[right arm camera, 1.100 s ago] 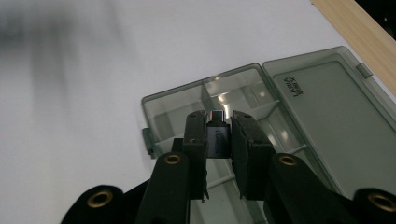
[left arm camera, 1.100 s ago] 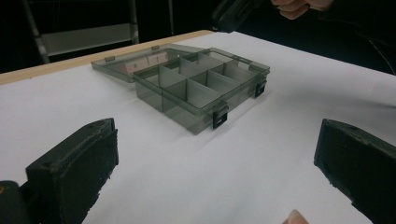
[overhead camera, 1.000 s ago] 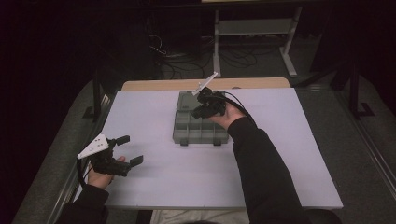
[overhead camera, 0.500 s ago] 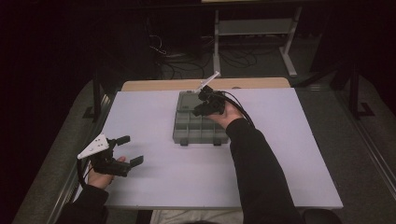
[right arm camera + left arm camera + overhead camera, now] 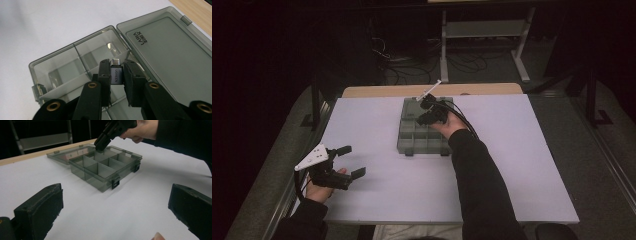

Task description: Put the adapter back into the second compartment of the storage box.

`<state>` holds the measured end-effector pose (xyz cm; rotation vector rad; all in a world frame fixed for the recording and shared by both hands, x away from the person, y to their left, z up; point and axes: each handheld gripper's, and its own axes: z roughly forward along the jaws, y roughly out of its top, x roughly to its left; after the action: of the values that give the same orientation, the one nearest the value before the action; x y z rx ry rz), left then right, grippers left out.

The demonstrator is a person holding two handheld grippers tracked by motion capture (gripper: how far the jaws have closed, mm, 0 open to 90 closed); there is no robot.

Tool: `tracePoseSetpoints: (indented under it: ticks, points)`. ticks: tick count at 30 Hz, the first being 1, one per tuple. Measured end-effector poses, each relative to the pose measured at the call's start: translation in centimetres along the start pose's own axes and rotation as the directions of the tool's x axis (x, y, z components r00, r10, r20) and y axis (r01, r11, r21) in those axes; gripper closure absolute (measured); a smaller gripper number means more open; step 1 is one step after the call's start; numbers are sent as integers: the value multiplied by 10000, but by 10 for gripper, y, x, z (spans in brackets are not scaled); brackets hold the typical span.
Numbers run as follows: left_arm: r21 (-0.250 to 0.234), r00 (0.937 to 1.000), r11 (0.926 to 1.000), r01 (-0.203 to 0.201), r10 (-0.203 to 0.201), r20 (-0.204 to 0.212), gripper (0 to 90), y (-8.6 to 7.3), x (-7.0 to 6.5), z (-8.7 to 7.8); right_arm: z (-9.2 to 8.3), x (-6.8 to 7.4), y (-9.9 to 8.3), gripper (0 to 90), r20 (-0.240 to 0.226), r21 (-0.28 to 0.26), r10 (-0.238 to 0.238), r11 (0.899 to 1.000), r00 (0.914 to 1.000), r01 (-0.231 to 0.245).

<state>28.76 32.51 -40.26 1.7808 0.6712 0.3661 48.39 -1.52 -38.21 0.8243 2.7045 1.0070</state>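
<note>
A smoky transparent compartment box (image 5: 424, 137) lies mid-table with its lid (image 5: 412, 102) folded back flat. My right gripper (image 5: 426, 114) hovers over the box's far compartments, shut on a small grey USB adapter (image 5: 116, 74) whose metal plug sticks out past the pads. In the right gripper view the compartments (image 5: 75, 65) under the adapter look bare, and the lid (image 5: 170, 55) lies to the right. The left gripper view has the box (image 5: 105, 167) ahead and the right gripper (image 5: 101, 143) dipping over it. My left gripper (image 5: 353, 161) rests open at the near left with nothing between its fingers (image 5: 40, 205).
A white board (image 5: 522, 150) covers the table, with a wooden strip (image 5: 377, 91) along its far edge. Beyond stand a metal frame (image 5: 484, 30) and cables on the dark floor. Bare board surrounds the box on all sides.
My right gripper has sunk a little toward the box with the adapter still held. The left gripper has stayed put.
</note>
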Motion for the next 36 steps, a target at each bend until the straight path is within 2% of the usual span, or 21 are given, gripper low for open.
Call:
tracePoseSetpoints:
  ticks: [18, 20, 26, 30, 33, 36]
  points:
    - [5, 10000, 10000, -73, 73, 64, 0, 1, -1, 0, 23, -3, -3, 740, -149, 551, 336, 9979, 9993, -327]
    - [3, 9999, 10000, -72, 72, 71, 0, 1, -1, 0, 25, -3, -3, 659, -42, 550, 417, 9976, 9991, -414]
    - [9, 10000, 10000, -65, 65, 74, 0, 0, -1, 0, 26, -3, -4, 537, 18, 614, 504, 9968, 9987, -504]
    - [27, 9999, 10000, -86, 85, 75, 0, 1, -1, 0, 21, -5, -4, 408, 155, 472, 738, 9961, 9972, -744]
    - [30, 9999, 10000, -81, 81, 70, 0, 0, -1, 0, 16, -6, -5, 329, -62, 246, 1050, 9942, 9944, -1049]
    - [39, 10000, 10000, -75, 75, 62, 0, 0, -1, 0, 9, -7, -6, 251, -94, -55, 1059, 9944, 9943, -1060]
